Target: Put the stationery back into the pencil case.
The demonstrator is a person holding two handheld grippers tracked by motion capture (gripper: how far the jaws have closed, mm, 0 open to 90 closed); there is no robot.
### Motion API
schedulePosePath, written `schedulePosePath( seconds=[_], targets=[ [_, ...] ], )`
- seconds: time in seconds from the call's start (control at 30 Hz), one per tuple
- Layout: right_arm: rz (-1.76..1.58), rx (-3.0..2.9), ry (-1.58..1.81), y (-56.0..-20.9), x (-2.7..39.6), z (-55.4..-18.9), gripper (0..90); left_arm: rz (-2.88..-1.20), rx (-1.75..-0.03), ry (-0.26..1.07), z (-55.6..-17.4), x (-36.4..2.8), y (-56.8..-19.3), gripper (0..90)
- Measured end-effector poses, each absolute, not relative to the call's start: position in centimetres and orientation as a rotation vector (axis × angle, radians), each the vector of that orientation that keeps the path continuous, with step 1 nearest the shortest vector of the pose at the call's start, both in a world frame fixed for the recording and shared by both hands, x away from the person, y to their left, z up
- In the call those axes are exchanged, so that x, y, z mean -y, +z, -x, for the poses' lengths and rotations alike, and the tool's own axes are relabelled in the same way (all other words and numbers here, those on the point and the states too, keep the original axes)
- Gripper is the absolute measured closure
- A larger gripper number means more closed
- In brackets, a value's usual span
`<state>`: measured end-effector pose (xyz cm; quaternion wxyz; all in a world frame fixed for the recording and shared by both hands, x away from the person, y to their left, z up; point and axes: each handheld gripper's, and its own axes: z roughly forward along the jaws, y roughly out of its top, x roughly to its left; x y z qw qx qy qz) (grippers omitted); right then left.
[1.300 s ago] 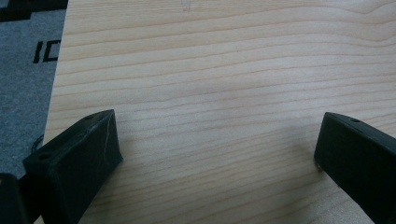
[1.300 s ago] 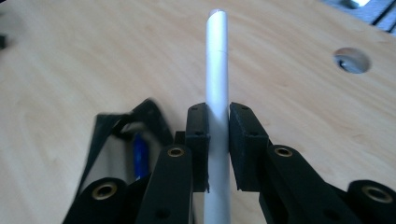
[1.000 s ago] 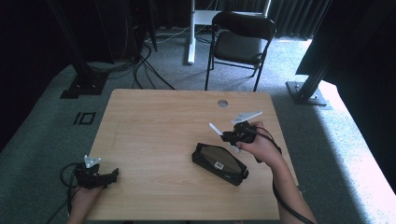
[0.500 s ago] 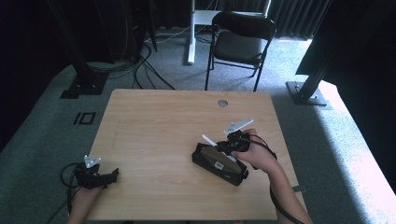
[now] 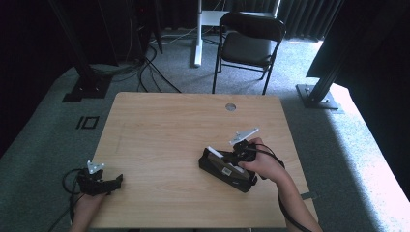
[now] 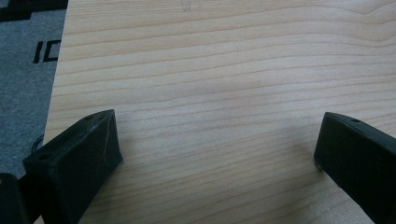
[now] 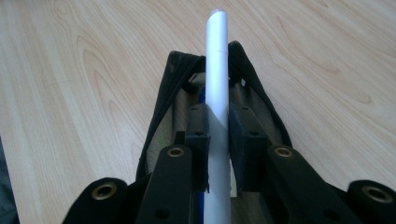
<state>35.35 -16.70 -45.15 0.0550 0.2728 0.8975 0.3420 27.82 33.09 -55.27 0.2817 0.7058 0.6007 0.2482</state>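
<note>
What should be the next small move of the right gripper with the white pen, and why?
Probably lower the right gripper a little more, until the white pen lies inside the black pouch, then open. Its jaws are shut on the pen, and the pen hangs over the open pouch, not yet resting in it.

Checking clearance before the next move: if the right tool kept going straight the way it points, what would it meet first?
Probably the open black pouch right below the right tool, which is shut on a white pen; the pen's tip would likely enter first, though depth is unclear.
</note>
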Motion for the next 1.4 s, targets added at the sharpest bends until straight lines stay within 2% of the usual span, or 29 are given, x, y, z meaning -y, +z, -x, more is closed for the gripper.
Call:
schedulePosePath(
  seconds=[1.4],
  targets=[
    [-0.819,-2.865,0.783,-49.2,14.1,-35.9,78.3,-1.89,-1.609,0.665,-27.8,-33.1,-55.3,0.6]
  ],
)
